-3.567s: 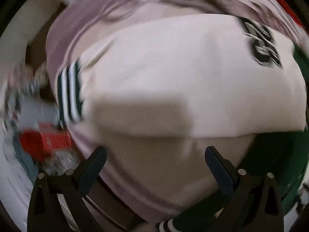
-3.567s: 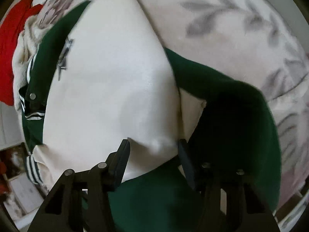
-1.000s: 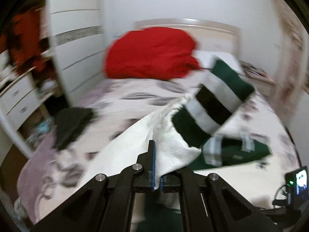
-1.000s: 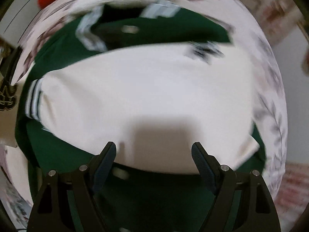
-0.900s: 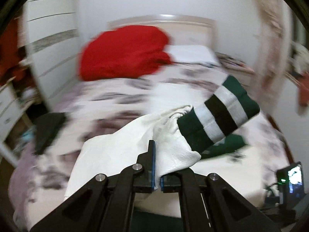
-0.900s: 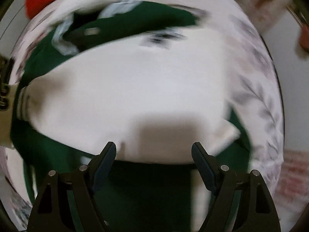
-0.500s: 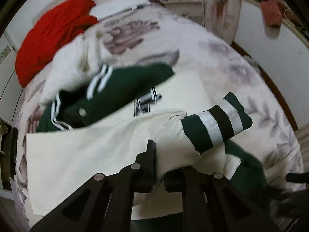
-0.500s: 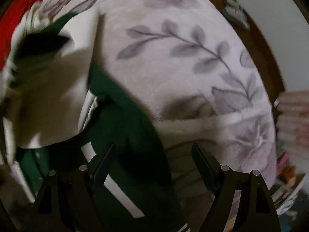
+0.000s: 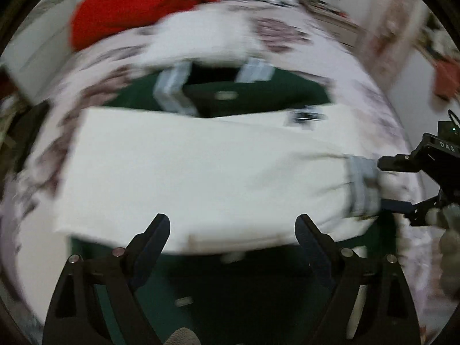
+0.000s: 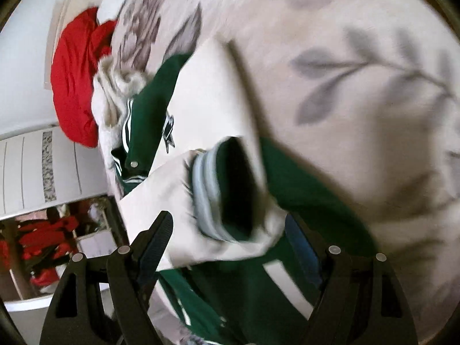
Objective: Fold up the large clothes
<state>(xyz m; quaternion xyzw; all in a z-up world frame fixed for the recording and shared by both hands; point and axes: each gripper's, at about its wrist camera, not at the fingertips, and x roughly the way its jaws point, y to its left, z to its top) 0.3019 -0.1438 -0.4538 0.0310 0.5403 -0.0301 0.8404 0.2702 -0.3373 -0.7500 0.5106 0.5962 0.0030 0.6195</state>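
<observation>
The jacket lies on the bed, a cream sleeve folded across its green body. The left gripper hangs over the jacket's near edge, jaws wide apart and holding nothing. The right gripper is at the sleeve's cuff, jaws spread wide either side of it; contact cannot be judged. Motion blur smears the collar and chest patch. A red blanket lies beyond the jacket, partly cut off by the frame edge.
</observation>
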